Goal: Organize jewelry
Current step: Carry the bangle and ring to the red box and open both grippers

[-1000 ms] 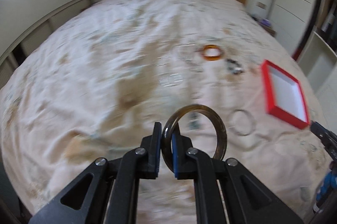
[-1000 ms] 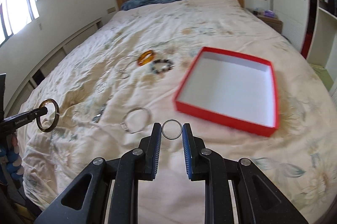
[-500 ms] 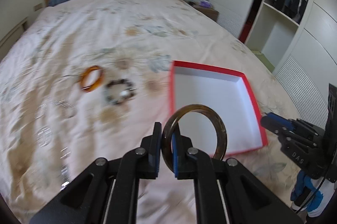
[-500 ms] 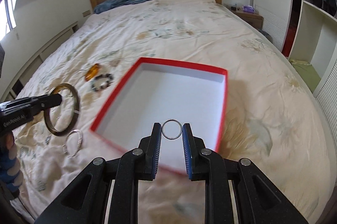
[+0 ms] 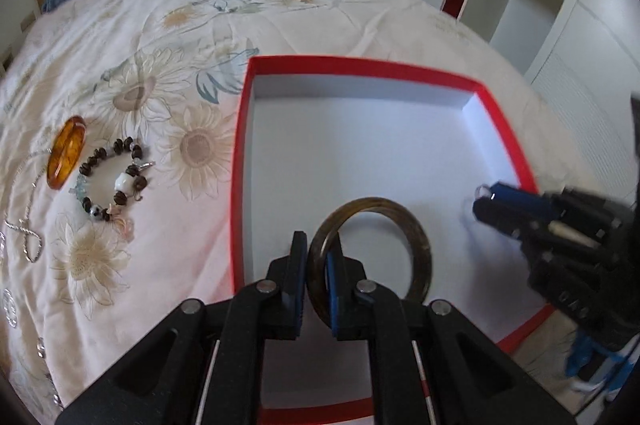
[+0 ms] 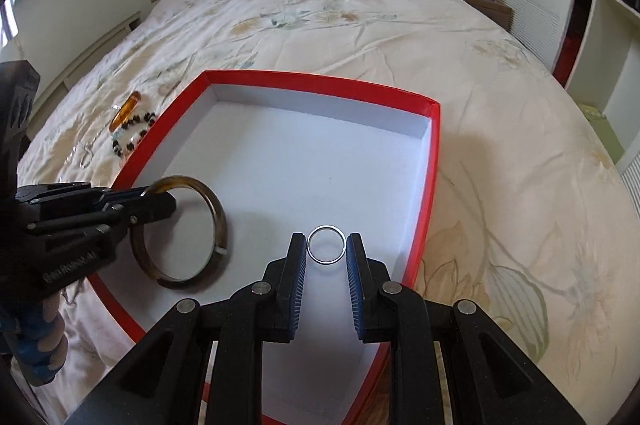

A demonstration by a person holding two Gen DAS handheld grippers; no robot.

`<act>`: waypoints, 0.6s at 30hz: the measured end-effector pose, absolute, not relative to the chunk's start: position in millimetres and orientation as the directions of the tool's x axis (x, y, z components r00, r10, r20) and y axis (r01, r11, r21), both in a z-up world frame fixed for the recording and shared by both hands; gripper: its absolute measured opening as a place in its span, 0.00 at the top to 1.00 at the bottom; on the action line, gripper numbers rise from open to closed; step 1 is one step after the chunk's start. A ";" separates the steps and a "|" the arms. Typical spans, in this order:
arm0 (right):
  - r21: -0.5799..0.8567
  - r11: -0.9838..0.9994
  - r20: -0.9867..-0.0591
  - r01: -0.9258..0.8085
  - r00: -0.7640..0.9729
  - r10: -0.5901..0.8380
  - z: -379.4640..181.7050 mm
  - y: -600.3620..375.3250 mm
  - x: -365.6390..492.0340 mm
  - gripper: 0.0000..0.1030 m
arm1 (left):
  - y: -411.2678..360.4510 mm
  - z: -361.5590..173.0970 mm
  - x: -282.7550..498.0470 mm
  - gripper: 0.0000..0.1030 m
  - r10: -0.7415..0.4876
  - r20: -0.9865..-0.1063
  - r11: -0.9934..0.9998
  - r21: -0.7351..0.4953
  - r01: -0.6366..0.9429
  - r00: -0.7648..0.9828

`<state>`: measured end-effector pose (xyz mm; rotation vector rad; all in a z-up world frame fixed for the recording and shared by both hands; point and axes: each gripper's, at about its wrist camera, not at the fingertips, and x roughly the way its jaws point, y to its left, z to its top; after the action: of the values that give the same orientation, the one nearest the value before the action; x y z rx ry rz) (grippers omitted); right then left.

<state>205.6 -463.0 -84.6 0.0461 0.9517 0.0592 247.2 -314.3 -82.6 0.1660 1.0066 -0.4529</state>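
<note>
- Left gripper [image 5: 317, 257] is clamped on the rim of a dark brown bangle [image 5: 416, 245], held over the near left part of the red box [image 6: 434, 161].
- Right gripper [image 6: 326, 253] pinches a small silver ring [image 6: 326, 245] over the box's near right.
- Amber bangle [image 5: 66, 152] and bead bracelet [image 5: 110, 181] lie on the bedspread [image 6: 500, 129], left of the box.
- Box's near edge is hidden behind the fingers.

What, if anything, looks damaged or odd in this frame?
The dark bangle held by the left gripper over the red box shows a small pale patch on its rim, possibly a chip or glare. Nothing else stands out.
</note>
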 end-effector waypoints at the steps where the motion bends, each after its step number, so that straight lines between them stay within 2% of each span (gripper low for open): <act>1: 0.060 0.997 -0.812 -0.037 0.580 0.071 -84.7 -461.5 206.4 0.80 | -314.8 -84.6 245.4 0.92 -0.274 -0.845 0.898 -0.055 0.437 0.458; 13: 0.031 0.991 -0.818 -0.132 0.566 0.101 -93.0 -452.6 211.1 0.80 | -297.7 -99.6 214.1 0.90 -0.084 -0.881 0.960 0.053 0.275 0.465; 18: 0.031 0.979 -0.827 -0.203 0.545 0.139 -90.6 -440.8 210.5 0.80 | -277.3 -99.7 209.3 0.89 -0.089 -0.903 0.974 0.009 0.224 0.421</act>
<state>210.5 -440.8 -90.6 -0.0714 0.9738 0.2032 209.3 -277.3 -99.7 0.1354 1.1197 -0.1967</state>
